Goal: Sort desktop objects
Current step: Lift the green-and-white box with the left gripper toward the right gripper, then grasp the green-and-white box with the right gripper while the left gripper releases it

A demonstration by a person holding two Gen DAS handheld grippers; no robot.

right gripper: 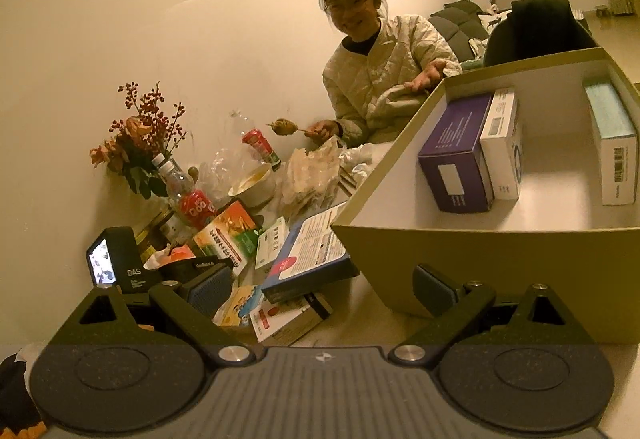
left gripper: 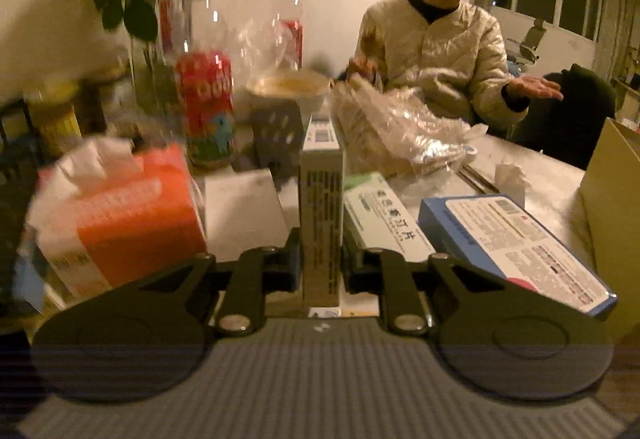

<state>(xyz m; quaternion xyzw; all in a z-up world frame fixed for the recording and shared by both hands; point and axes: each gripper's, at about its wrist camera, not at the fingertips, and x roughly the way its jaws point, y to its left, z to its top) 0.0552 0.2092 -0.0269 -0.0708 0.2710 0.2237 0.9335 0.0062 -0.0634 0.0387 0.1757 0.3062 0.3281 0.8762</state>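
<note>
The jaws of the left gripper (left gripper: 321, 263) are clamped on a tall narrow white carton (left gripper: 321, 215), one black pad pressed flat against each of its long sides, and the tool tilts gently downward toward the table (left gripper: 548, 179). The carton stands on end between the fingers, its near face covered with dense dark print and its far top end showing a pale blue panel. Just to the right of that carton lies a green-and-white medicine box (left gripper: 384, 215) bearing printed characters, and right of that a flat blue-edged box (left gripper: 516, 243) with a white label; to the carton's left sits an orange tissue pack (left gripper: 120, 223) with white tissue sprouting from its top. The right gripper (right gripper: 320, 291) also points slightly down, its jaws spread wide with nothing between them, beside the olive cardboard box (right gripper: 460, 259), which holds a purple carton (right gripper: 456, 159), a white carton (right gripper: 502, 143) touching it, and a teal-topped carton (right gripper: 614, 143) set apart. A person in a pale quilted jacket (right gripper: 380, 79) sits across the table
</note>
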